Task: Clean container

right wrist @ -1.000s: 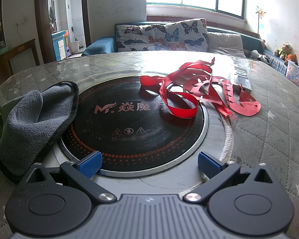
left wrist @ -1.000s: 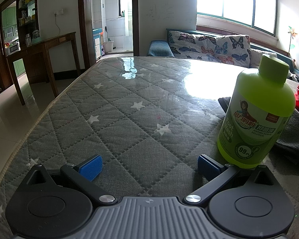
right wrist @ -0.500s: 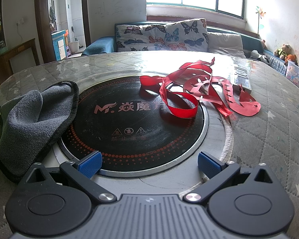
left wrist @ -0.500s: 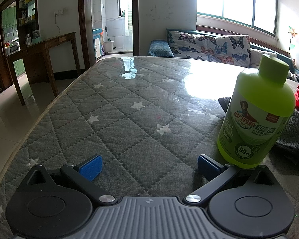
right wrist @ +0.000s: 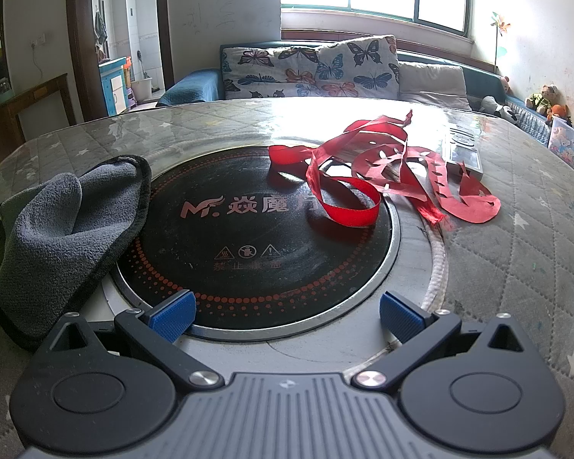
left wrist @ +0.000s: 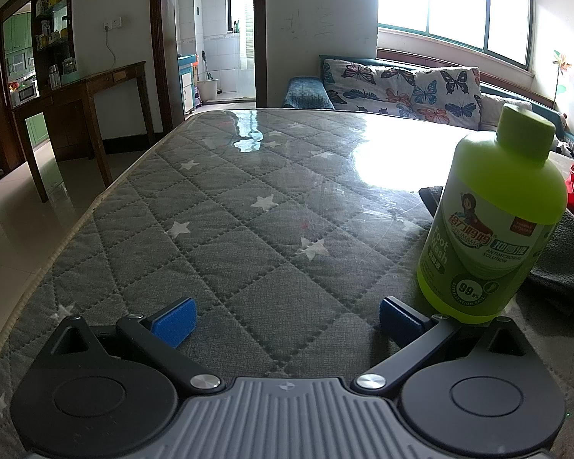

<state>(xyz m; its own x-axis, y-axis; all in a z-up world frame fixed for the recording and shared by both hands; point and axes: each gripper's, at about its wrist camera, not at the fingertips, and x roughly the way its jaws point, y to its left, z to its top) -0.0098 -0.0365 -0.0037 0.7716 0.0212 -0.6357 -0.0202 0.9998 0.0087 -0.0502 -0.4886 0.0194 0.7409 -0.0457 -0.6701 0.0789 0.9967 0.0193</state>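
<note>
A round black induction cooktop (right wrist: 256, 237) with a steel rim is set into the table in the right wrist view. A grey cloth (right wrist: 65, 233) lies over its left edge. Red paper ribbons (right wrist: 379, 176) lie across its far right part. My right gripper (right wrist: 285, 315) is open and empty at the cooktop's near rim. In the left wrist view a lime green foot-wash bottle (left wrist: 493, 229) stands upright at the right, just beyond my right fingertip. My left gripper (left wrist: 285, 317) is open and empty over the quilted table cover. The grey cloth (left wrist: 562, 252) shows behind the bottle.
A remote control (right wrist: 463, 149) lies behind the ribbons. The table's left edge (left wrist: 76, 222) drops to a tiled floor. A wooden side table (left wrist: 84, 114) stands at the left. A sofa with butterfly cushions (right wrist: 317, 69) is behind the table.
</note>
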